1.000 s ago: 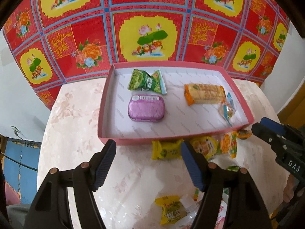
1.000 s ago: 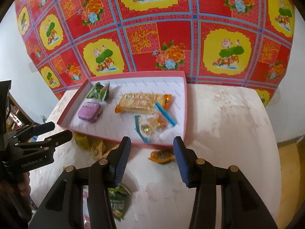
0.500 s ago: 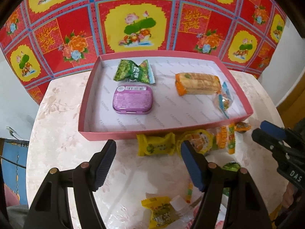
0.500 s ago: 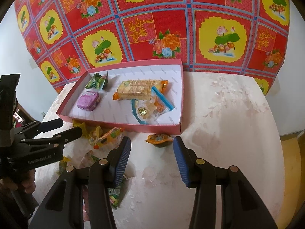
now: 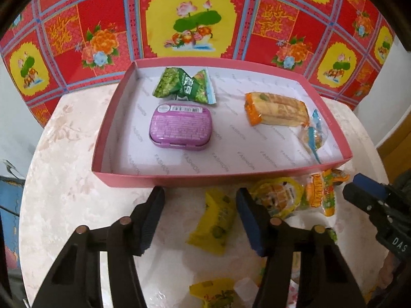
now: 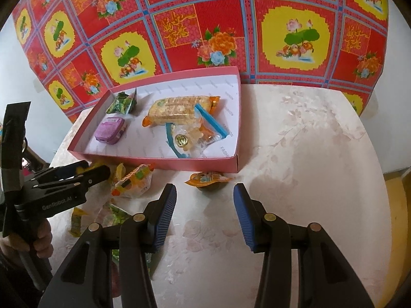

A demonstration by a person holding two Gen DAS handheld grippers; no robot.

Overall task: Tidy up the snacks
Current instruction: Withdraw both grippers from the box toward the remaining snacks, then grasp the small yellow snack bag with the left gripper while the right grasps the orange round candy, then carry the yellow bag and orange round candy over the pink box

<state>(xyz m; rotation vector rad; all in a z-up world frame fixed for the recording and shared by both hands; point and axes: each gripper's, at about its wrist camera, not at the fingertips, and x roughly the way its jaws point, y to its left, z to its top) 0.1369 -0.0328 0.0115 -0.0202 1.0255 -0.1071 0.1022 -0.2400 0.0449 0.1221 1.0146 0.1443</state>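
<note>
Left wrist view: the left gripper (image 5: 200,220) points down at the counter (image 5: 64,200), its fingers (image 5: 151,218) closing around a yellow snack packet (image 5: 214,224) that lies between them, nearer the right finger; the pads do not yet press on it. Beyond the fingertips sits the pink tray (image 5: 179,178), which already holds a green packet (image 5: 183,86), a purple tin (image 5: 181,127), an orange cracker pack (image 5: 277,109) and a clear blue-edged bag (image 5: 314,136). The tray is probably the collection point, so loose snacks lie just short of its near wall for short transfers. To the right of the fingers lie a round yellow-rimmed snack (image 5: 277,197) and an orange packet (image 5: 323,192).

Right wrist view: the right gripper (image 6: 205,213) hovers partly open and empty, with an orange jelly cup (image 6: 208,179) just ahead of its fingertips, beside the tray's near wall.

Readable writing: "FASHION" repeats across the tray liner; "GenRobot.AI" marks the left gripper body. The tin carries a barcode; its text is too small to read.
</note>
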